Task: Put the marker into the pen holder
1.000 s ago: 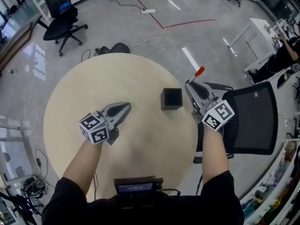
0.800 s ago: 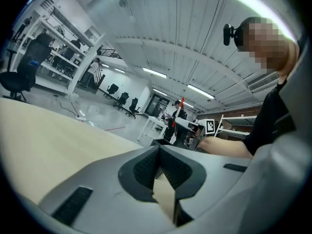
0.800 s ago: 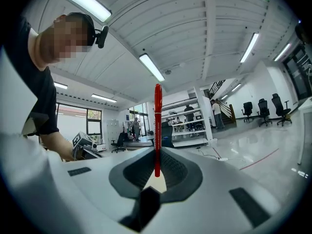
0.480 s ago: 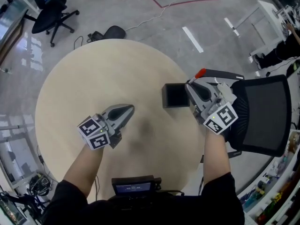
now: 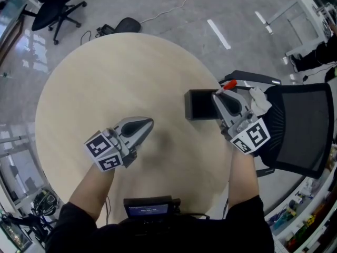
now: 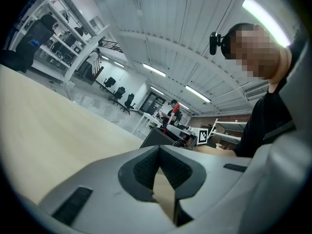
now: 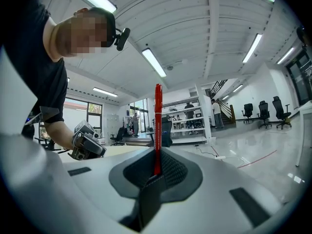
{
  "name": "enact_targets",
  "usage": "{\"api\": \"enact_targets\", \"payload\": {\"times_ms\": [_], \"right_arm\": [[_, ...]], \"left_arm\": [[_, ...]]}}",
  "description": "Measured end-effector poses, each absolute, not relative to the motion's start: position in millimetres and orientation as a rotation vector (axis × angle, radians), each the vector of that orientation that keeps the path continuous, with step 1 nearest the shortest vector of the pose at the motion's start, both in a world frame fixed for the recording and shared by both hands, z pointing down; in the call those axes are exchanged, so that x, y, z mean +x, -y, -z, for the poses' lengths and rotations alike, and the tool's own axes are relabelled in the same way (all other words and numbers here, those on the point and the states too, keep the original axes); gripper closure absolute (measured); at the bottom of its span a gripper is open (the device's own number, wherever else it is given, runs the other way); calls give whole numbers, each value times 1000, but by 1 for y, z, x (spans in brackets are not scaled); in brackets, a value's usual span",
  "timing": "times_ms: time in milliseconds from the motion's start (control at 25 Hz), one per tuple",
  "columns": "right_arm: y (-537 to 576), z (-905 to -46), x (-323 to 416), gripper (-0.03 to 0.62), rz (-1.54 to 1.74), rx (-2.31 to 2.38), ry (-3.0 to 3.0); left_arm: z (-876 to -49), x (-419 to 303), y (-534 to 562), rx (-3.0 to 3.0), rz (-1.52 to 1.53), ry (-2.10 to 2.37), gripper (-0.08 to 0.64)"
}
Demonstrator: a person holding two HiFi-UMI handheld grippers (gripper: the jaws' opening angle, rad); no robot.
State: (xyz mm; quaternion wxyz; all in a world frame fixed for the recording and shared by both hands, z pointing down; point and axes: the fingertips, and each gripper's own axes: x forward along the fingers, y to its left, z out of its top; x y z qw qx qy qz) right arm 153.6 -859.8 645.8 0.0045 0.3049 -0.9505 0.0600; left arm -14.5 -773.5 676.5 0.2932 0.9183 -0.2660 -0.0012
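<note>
A black square pen holder stands on the right part of the round beige table. My right gripper is right beside the holder's right side, shut on a red marker. The marker's red end sticks out beyond the jaws, away from me. In the right gripper view the red marker stands straight up between the shut jaws of the right gripper. My left gripper hovers low over the table's middle, shut with nothing in it. The left gripper looks toward the pen holder and the marker.
A black mesh office chair stands just right of the table, under my right arm. A dark device with a small screen sits at the table's near edge. Another office chair and cables are on the floor beyond.
My right gripper has carried the marker closer to the pen holder and now sits against its right side. The left gripper has hardly moved. The head camera has shifted.
</note>
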Motion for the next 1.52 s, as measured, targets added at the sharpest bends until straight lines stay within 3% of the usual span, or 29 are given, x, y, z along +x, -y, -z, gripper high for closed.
{"api": "enact_targets", "payload": {"times_ms": [1520], "right_arm": [[864,-629,166,557,-206,1065,2993]], "left_arm": [[-656,-10,769,2491,39,702,565]]}}
